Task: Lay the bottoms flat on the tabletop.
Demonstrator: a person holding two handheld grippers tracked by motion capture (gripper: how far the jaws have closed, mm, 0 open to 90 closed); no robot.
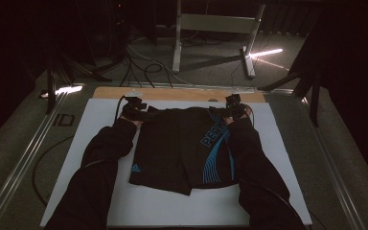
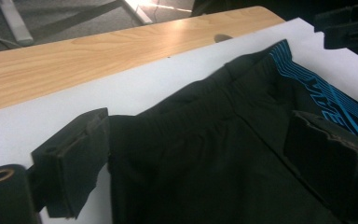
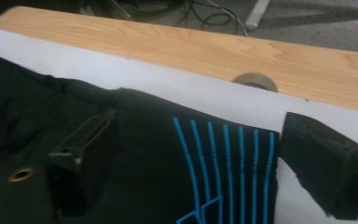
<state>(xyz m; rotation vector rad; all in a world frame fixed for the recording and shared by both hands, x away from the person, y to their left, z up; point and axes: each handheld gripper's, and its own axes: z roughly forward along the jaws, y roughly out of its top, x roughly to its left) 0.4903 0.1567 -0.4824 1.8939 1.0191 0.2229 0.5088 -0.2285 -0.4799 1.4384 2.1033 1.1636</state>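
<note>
1. Dim room: grey floor [image 1: 211, 52], cables, a metal frame [image 1: 215, 24] behind.
2. Wooden bench [image 1: 172, 94] carries a white board [image 1: 172, 206].
3. Black shorts [image 1: 182, 148], seemingly flat, lie on it.
4. Left tongs [image 1: 135, 111] and right tongs [image 1: 234, 109] gape wide at the waistband, gripping nothing.

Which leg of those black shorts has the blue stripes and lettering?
The leg below the right gripper of the shorts; the other leg shows just a small blue logo.
</note>
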